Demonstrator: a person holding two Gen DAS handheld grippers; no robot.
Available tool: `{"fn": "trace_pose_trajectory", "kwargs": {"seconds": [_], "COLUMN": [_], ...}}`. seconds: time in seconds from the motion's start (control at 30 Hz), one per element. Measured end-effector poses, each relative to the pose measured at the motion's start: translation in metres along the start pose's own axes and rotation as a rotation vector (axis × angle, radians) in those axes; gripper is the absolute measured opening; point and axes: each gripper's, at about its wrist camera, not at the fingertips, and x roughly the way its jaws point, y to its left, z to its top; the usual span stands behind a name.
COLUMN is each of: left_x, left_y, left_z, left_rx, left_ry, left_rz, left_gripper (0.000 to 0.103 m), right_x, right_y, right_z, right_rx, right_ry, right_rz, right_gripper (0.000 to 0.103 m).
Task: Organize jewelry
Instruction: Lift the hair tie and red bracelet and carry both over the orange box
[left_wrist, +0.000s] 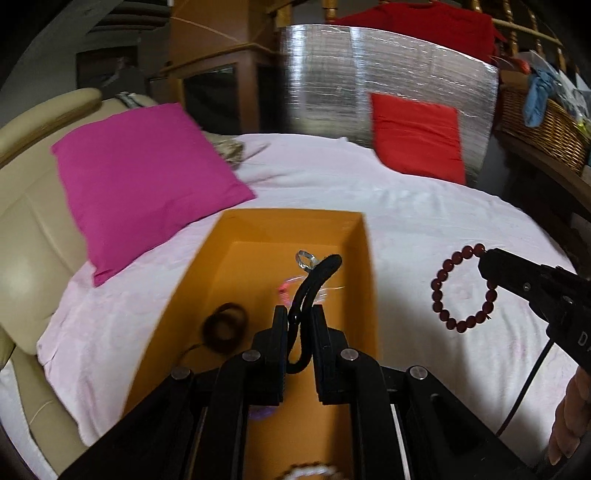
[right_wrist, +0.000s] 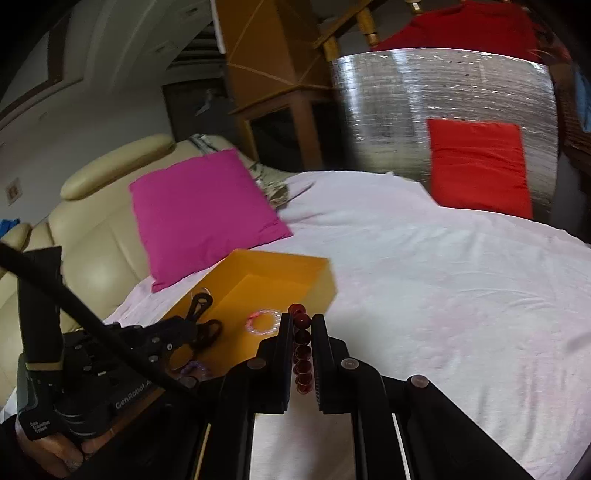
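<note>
a black hair tie (left_wrist: 314, 284) is pinched between the fingers of the left gripper (left_wrist: 299, 321), its loop held above the open orange box (left_wrist: 332, 225). in the right wrist view the same left gripper (right_wrist: 177, 334) is seen at the box (right_wrist: 288, 273), with the black hair tie (right_wrist: 201, 306) looped out in front of it. a dark red bead bracelet (left_wrist: 463, 288) is gripped by the right gripper (left_wrist: 487, 267) and is hung from it over the pale pink bed sheet (left_wrist: 424, 221), just beside the right wall of the box. in the right wrist view the beads (right_wrist: 302, 347) are lined up in the narrow gap of the right gripper (right_wrist: 302, 325), whose fingers are pressed onto them. inside the box a silver ring (left_wrist: 304, 258), a pink bracelet (left_wrist: 286, 290) and a brown hair tie (left_wrist: 225, 326) are laid on the floor. a white bead bracelet (left_wrist: 310, 472) is partly seen at the near edge. a magenta cushion (left_wrist: 147, 177) is rested on the bed to the left of the box, and a red cushion (left_wrist: 417, 136) is propped at the far side.
</note>
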Motion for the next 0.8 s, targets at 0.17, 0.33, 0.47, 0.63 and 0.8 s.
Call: {"fn": "trace_pose_trajectory", "kwargs": {"seconds": [0.17,0.33,0.47,0.63,0.8], "left_x": [-0.006,-0.008,-0.008,-0.006,-0.005], "left_y": [0.029,0.048,0.057,0.060,0.061], "left_z": [-0.008,-0.016,-0.020,-0.023,-0.027], "left_rx": [-0.030,-0.055,-0.071,-0.069,-0.063], "left_ry": [-0.010,-0.007,-0.002,0.007,0.018], "left_rz": [0.082,0.135,0.161,0.179,0.192], "left_gripper": [0.013,0.013,0.013,0.013,0.013], "right_x": [0.010,0.016,0.017,0.020,0.023], "right_y": [0.020,0.035,0.038,0.044,0.053], "right_z": [-0.006,-0.013,-0.016,-0.019,-0.022], "right_rx": [-0.034,-0.060,-0.067,-0.078,-0.094], "right_ry": [0.016,0.027,0.035,0.048,0.057], "right_rz": [0.032,0.053,0.065,0.082,0.099], "right_gripper": [0.010,0.010,0.010,0.010,0.010]}}
